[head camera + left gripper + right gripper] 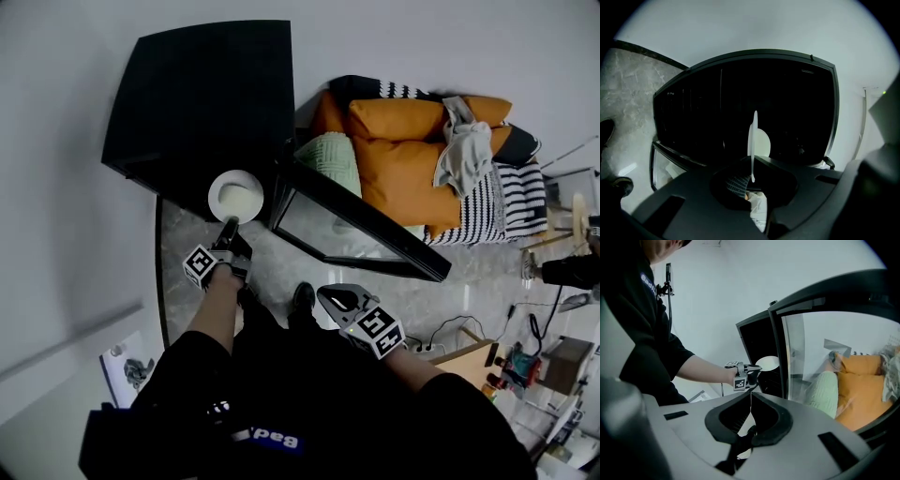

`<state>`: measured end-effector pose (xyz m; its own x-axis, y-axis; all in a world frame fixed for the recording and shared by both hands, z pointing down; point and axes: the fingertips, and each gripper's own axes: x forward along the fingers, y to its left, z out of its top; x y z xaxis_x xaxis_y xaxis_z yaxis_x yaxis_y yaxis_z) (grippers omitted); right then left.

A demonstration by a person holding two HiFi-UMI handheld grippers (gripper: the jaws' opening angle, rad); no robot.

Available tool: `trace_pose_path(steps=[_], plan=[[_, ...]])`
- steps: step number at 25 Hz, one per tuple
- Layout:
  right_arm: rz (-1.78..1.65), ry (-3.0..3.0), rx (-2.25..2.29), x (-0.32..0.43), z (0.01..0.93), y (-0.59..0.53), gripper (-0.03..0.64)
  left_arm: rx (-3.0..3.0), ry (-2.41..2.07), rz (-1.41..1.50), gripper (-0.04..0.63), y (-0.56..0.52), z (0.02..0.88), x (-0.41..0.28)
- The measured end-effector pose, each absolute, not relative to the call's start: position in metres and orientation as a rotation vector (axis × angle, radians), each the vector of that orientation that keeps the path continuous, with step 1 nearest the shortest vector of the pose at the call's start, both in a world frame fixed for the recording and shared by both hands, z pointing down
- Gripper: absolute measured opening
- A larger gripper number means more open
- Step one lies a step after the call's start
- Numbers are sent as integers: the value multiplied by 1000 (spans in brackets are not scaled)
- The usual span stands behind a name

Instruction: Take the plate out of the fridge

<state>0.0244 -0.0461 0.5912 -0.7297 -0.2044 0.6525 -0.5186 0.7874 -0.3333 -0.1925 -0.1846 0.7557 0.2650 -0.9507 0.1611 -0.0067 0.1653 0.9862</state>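
The left gripper [228,225] had its jaws closed almost fully, pinching the near rim of a white plate [235,197]. In the left gripper view the plate [759,143] showed edge-on, a thin pale line running out from between the jaws [752,176] with the rim caught between the pads. From the head view and the right gripper view the plate [767,363] lay about level, face up, reaching straight out ahead of the jaws [747,373] toward the fridge. Being round, it had no long axis to speak of.

The plate hung just beyond the jaw tips, at the mouth of the black fridge [202,94], beside the hinge edge of the open glass door [375,234]. Whether it was fully clear of the opening I could not tell. The inside of the fridge [740,103] was too dark to show what it held.

The right gripper [333,300] had its jaws together with nothing between them [751,401]. It was held well apart from the plate, pointing down toward the door [797,357]. Past that door stood a sofa with orange cushions [403,159] and a green knitted cushion [825,390].
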Motion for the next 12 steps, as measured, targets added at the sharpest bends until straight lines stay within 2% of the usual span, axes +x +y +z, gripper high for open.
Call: trace_pose_path(steps=[12], plan=[[636,-2408,520,9,579,-56,12,1212,-1029,-918,18,-148,701,-201]])
